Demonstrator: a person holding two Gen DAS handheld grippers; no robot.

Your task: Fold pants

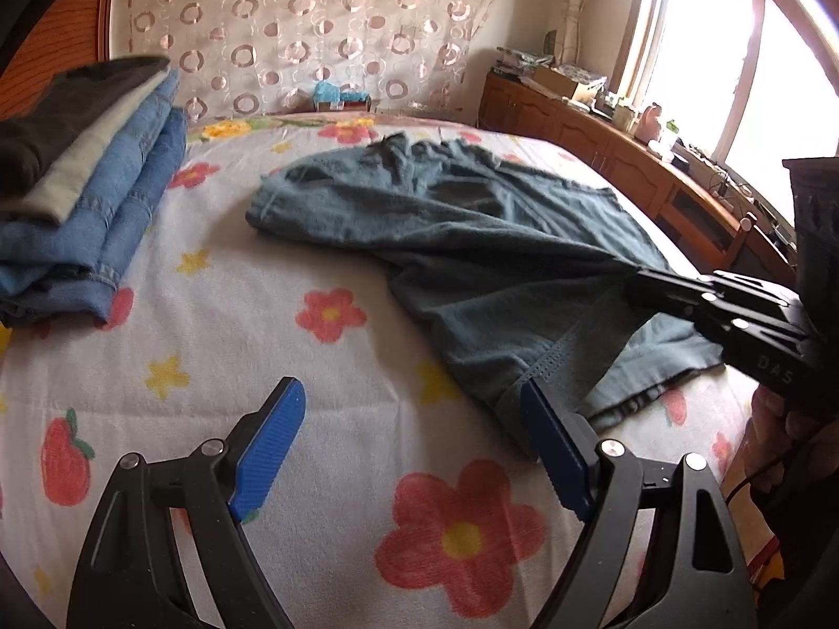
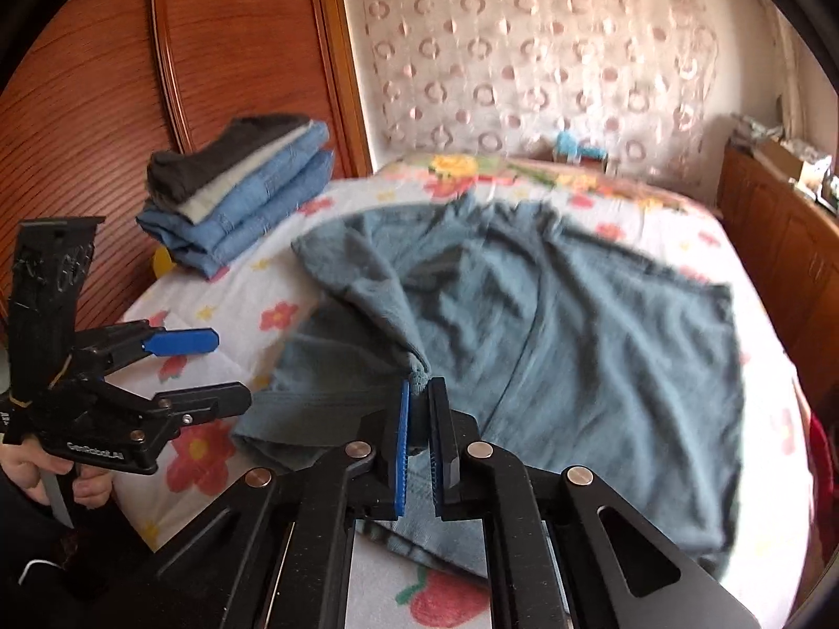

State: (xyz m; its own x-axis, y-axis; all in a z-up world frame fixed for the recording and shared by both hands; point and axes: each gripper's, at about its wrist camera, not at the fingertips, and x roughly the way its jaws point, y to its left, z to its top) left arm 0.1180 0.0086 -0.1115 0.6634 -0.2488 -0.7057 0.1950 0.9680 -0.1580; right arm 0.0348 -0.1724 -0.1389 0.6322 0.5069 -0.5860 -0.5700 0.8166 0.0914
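Pants [image 2: 577, 325]: teal-grey, spread crumpled across centre of bed [image 1: 220, 314], on flowered sheet; in left wrist view, centre to right of frame. One bunched fold drawn up into a peak at lower centre of right wrist view.

Right gripper [image 2: 419, 419]: fingers [image 2: 402, 451] together, clamped on peak of bunched fabric; blue pads pressing cloth from both sides. In left wrist view, visible at right edge of frame, tip buried in pants fabric.

Left gripper [image 1: 414, 409]: fingers [image 1: 272, 445] wide apart, nothing between them. Right-hand pad at edge of pants hem, lower centre of frame; contact with cloth not determinable. Left-hand pad above bare sheet. In right wrist view, seen at left edge of frame, held by a hand [image 2: 31, 472].

Stack of folded clothes [image 1: 89, 178]: upper left of frame, on bed, well apart from pants; blue denim below, grey and dark pieces on top.

Wooden cabinet [image 1: 603, 152]: upper right, beside bed, under window.
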